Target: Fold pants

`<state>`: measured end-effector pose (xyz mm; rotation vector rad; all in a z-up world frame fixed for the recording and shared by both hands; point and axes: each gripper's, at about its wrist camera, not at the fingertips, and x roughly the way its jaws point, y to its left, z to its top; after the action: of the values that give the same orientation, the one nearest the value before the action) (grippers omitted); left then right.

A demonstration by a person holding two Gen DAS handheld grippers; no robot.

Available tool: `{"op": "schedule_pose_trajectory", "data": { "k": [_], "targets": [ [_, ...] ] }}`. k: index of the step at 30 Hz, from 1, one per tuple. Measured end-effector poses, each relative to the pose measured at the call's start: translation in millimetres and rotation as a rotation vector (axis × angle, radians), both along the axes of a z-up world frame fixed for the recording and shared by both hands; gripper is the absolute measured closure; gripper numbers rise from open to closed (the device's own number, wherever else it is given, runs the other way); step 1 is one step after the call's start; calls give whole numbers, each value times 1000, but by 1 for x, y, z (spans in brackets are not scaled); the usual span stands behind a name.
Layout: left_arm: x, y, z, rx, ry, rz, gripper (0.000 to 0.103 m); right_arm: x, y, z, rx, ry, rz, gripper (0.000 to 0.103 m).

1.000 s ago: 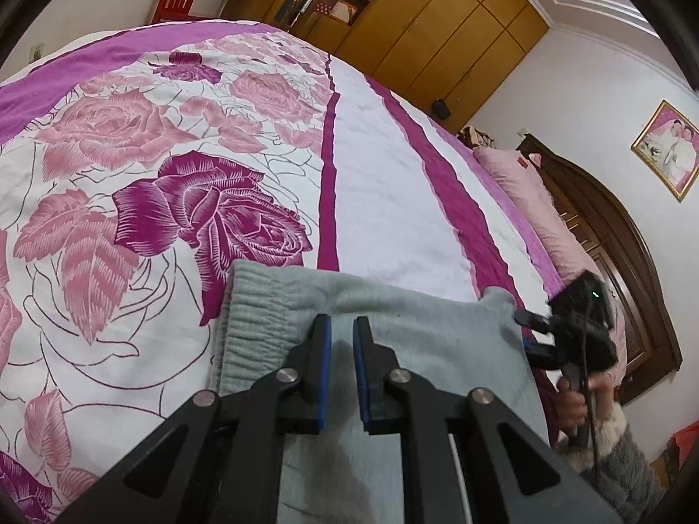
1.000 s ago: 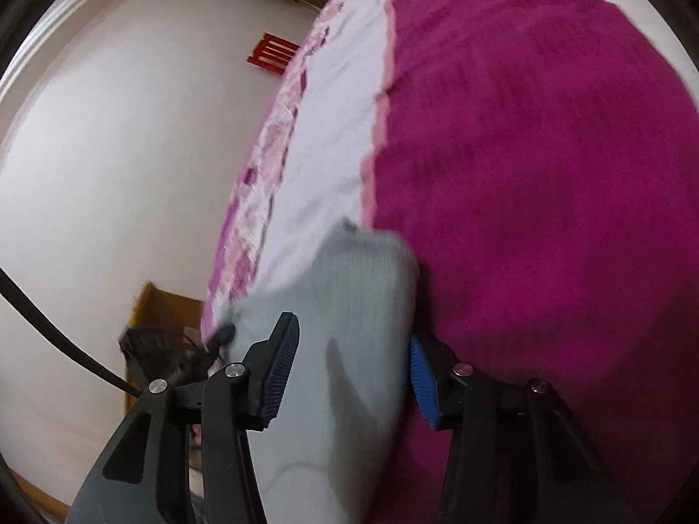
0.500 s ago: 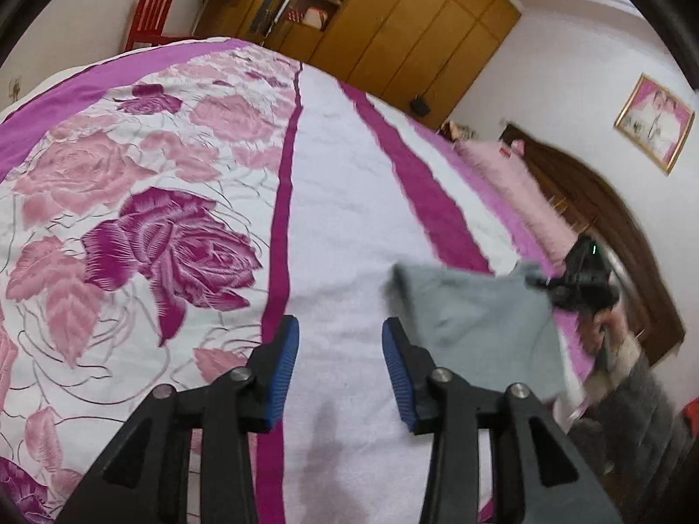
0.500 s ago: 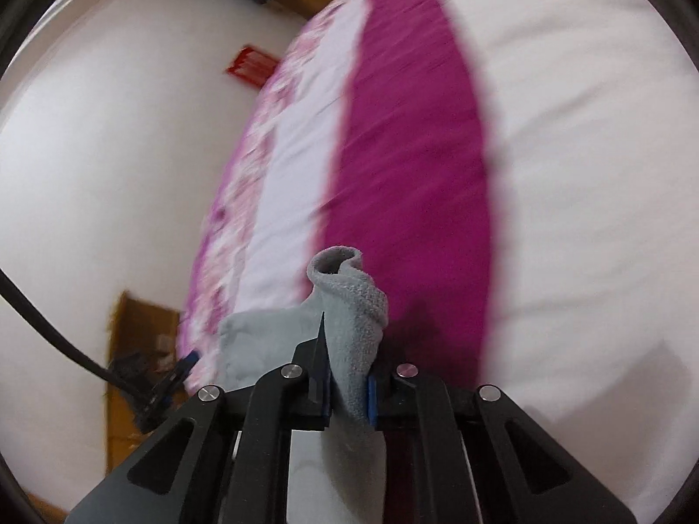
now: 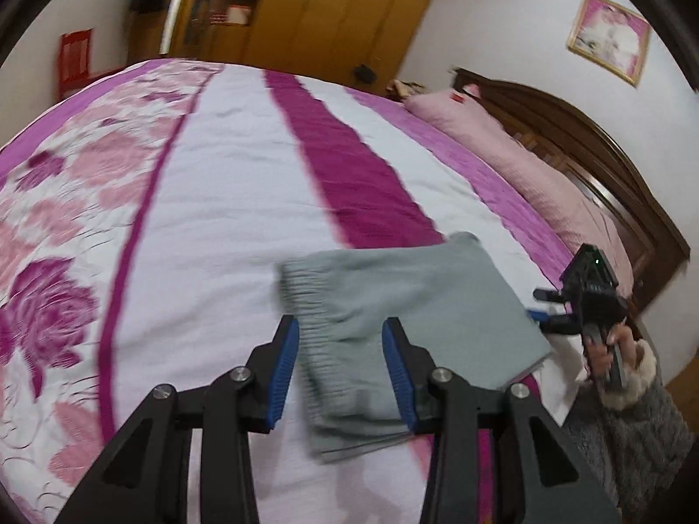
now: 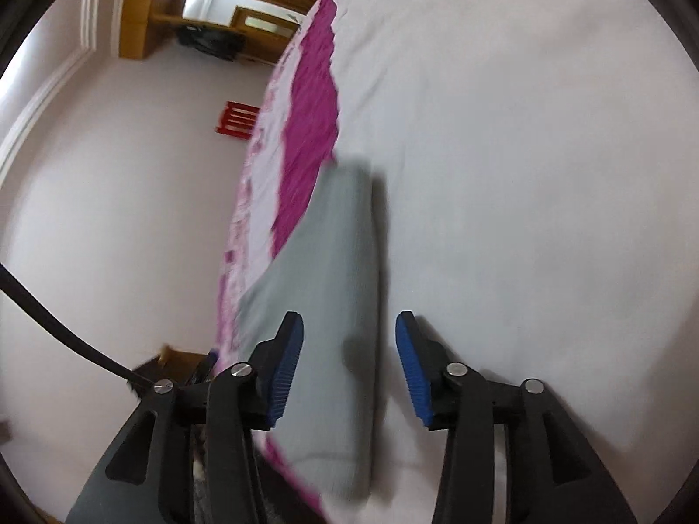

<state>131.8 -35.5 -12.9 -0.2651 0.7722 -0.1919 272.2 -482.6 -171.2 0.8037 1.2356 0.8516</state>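
Note:
The grey pants (image 5: 393, 327) lie folded into a flat rectangle on the bed, elastic waistband toward the left. My left gripper (image 5: 340, 375) is open above the waistband end, holding nothing. In the right wrist view the pants (image 6: 332, 305) lie flat between and beyond the fingers. My right gripper (image 6: 349, 362) is open and empty over their near edge. It also shows in the left wrist view (image 5: 546, 310), at the right edge of the pants, held by a hand.
The bedspread (image 5: 218, 201) is white with magenta stripes and pink roses. A pink pillow (image 5: 502, 153) lies against the dark wooden headboard (image 5: 611, 166). Wooden wardrobes (image 5: 327, 13) stand beyond the bed. A red chair (image 6: 236, 118) stands by the wall.
Both grippers have let go of the pants and stand open. The right one was shut on a fold of cloth half a second ago. The pants now lie flat, folded.

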Motion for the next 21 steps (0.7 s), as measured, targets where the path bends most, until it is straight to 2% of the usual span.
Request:
{"op": "schedule_pose_trajectory", "data": {
  "k": [2, 4, 5, 8, 14, 15, 16, 21],
  "targets": [
    [3, -16, 0, 9, 8, -28, 62, -16, 11, -8, -11, 22, 15, 54],
    [4, -26, 1, 23, 11, -42, 62, -25, 15, -12, -12, -1, 21, 54],
    [4, -31, 1, 29, 9, -48, 62, -26, 17, -13, 3, -4, 32, 54],
    [6, -37, 2, 26, 12, -50, 62, -26, 13, -19, 93, 76, 97, 54],
    [23, -53, -2, 43, 38, -72, 62, -22, 37, -22, 82, 45, 170, 54],
    [27, -56, -3, 47, 45, -77, 62, -28, 43, -21, 55, 31, 170, 69],
    [29, -59, -5, 49, 51, -82, 62, -33, 37, -23, 18, 25, 167, 88],
    [43, -77, -16, 96, 93, -104, 62, -39, 30, -23, -32, -28, 191, 90]
  ]
}}
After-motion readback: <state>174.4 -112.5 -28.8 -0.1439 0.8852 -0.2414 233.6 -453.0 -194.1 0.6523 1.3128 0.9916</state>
